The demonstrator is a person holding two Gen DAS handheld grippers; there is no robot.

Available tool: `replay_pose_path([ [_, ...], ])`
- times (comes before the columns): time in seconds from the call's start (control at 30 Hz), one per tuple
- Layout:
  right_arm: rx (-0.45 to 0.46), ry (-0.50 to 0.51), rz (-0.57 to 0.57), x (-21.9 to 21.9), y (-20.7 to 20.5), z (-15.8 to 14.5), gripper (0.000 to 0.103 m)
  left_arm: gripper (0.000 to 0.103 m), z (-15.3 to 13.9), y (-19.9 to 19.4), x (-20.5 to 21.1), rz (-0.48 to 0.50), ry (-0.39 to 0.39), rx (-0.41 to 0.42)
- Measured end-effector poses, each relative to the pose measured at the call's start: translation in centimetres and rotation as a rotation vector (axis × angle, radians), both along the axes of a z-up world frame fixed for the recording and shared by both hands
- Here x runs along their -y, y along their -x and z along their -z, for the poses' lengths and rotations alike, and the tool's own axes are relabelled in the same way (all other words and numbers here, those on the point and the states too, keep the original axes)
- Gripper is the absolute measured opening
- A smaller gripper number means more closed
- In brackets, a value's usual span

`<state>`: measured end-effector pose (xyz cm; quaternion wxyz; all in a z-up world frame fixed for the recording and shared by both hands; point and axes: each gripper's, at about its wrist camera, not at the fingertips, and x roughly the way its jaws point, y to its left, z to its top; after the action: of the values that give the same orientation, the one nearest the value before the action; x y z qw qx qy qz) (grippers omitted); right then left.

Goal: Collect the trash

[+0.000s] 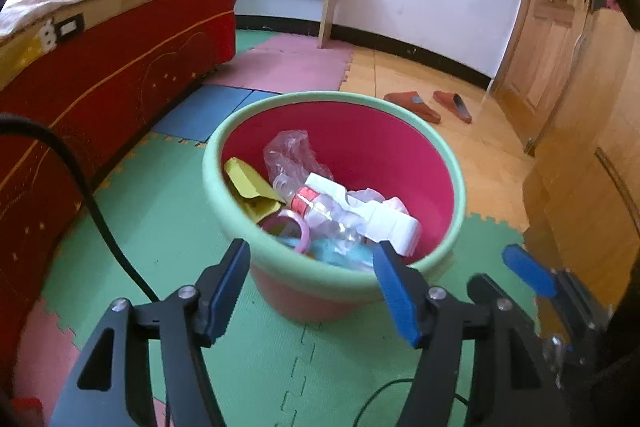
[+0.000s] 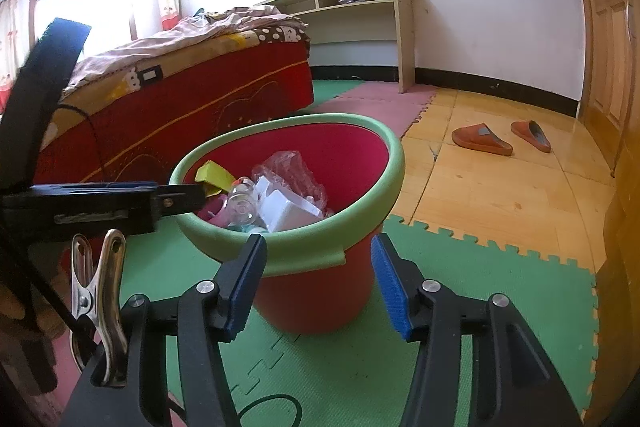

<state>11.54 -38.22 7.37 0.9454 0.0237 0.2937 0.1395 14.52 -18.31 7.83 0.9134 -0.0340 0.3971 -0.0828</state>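
Both tongs, left (image 1: 310, 259) and right (image 2: 318, 253), gape empty at the near rim of the red bucket (image 1: 432, 163) on the foam floor mat, trash (image 1: 320, 203) already inside; lift clear without tipping it before seeking more litter.

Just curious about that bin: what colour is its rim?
The bucket's rim is pale mint green, around a red-pink inside; the left wrist view shows it best.
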Motion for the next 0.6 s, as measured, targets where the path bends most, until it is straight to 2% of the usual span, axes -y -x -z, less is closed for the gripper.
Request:
replay_pose_path([
  [0.27,-0.006,0.008,-0.002,-0.3,0.2,0.1,0.056,0.069,1.9,1.7,0.0,-0.041,-0.045,-0.067],
  [0.6,-0.039,0.030,-0.006,-0.9,0.0,1.0,0.056,0.069,4.8,2.3,0.2,-0.035,-0.043,-0.128],
])
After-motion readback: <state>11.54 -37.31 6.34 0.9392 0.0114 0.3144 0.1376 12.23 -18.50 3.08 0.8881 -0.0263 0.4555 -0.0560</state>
